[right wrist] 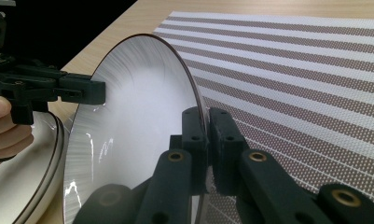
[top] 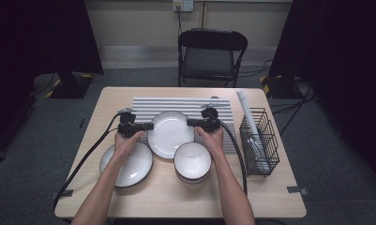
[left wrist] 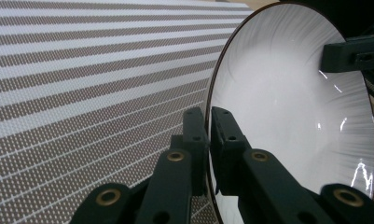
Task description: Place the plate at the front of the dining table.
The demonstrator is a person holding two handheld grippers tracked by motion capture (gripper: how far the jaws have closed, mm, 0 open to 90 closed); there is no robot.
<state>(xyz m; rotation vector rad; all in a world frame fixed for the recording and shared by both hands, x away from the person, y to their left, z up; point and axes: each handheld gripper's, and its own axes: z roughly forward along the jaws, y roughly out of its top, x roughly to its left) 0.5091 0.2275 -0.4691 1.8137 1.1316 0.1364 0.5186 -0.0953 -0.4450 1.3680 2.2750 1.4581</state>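
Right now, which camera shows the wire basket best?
The high view: the wire basket stands whole at the table's right edge, beside the striped mat. The left gripper view catches just a dark sliver at its right edge, too unclear to call; the right gripper view looks away from it.

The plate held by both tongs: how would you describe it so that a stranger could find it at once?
On the wooden table lies a striped mat; the plate is over its front edge, in the middle. The left tongs and the right tongs pinch its opposite rims. Unlike the dark-rimmed plate to its left and the stacked bowls in front, it alone is gripped.
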